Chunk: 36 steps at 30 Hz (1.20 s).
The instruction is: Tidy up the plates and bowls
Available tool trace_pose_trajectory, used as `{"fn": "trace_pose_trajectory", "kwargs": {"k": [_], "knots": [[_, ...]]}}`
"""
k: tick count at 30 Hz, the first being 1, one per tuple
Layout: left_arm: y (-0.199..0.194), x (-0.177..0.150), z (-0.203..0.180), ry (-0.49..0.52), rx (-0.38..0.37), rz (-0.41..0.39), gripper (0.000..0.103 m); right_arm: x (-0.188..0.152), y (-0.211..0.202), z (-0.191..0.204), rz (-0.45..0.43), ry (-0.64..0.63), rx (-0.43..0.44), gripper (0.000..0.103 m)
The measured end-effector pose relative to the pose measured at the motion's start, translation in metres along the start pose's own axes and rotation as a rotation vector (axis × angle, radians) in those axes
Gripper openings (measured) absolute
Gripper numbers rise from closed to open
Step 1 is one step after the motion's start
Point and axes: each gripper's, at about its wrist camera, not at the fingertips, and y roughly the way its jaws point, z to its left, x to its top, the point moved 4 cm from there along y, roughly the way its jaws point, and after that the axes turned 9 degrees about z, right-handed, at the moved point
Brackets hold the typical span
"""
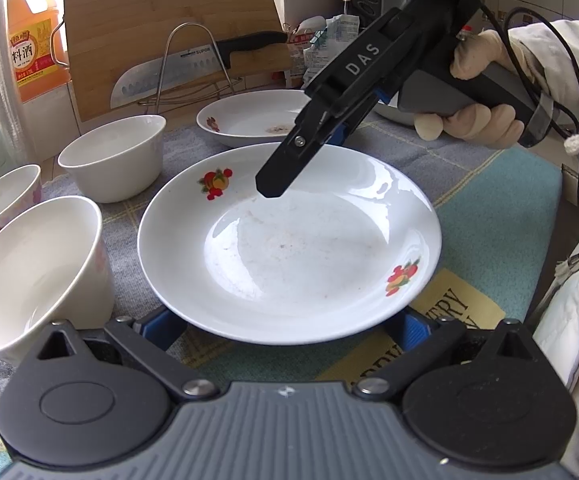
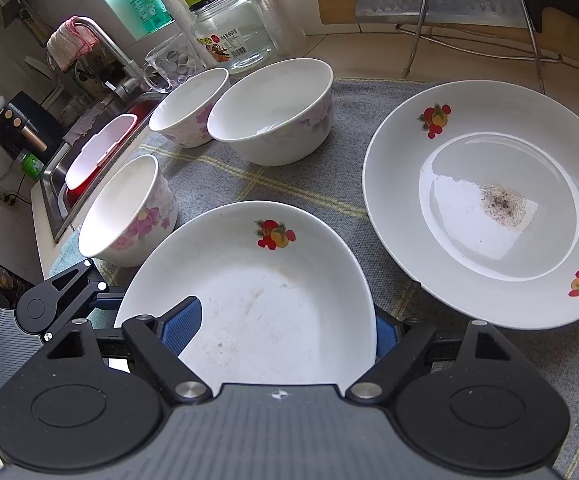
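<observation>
A white plate (image 1: 289, 248) (image 2: 257, 304) with fruit prints is tilted above the grey checked cloth (image 1: 489, 220). My right gripper (image 1: 285, 172) (image 2: 283, 320) is shut on its far rim, one finger over the inside and the other under it. My left gripper (image 1: 285, 328) stands open at the near rim, and the plate hides its fingertips. A second plate (image 1: 257, 120) (image 2: 489, 200) with a dark stain lies flat behind. Three white flowered bowls (image 1: 113, 156) (image 1: 29, 272) (image 1: 1, 196) stand upright to the left of the plate.
A knife (image 1: 169, 76) rests on a wire rack against a wooden board at the back. An orange bottle (image 1: 35, 40) and a glass jar (image 2: 229, 28) stand near the bowls. The sink (image 2: 89, 152) lies past the cloth's edge. A gloved hand (image 1: 477, 120) holds the right gripper.
</observation>
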Motion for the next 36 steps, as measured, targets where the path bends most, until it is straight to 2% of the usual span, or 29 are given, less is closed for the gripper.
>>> {"fn": "trace_pose_trajectory", "kwargs": {"k": [22, 36], "knots": [[-0.002, 0.004, -0.001, 0.011, -0.012, 0.029, 0.102, -0.008, -0.004, 0.007, -0.006, 0.005, 0.005, 0.089], [-0.006, 0.020, -0.013, 0.052, -0.029, 0.027, 0.102, -0.022, -0.022, 0.002, -0.035, 0.024, -0.005, 0.089]]}}
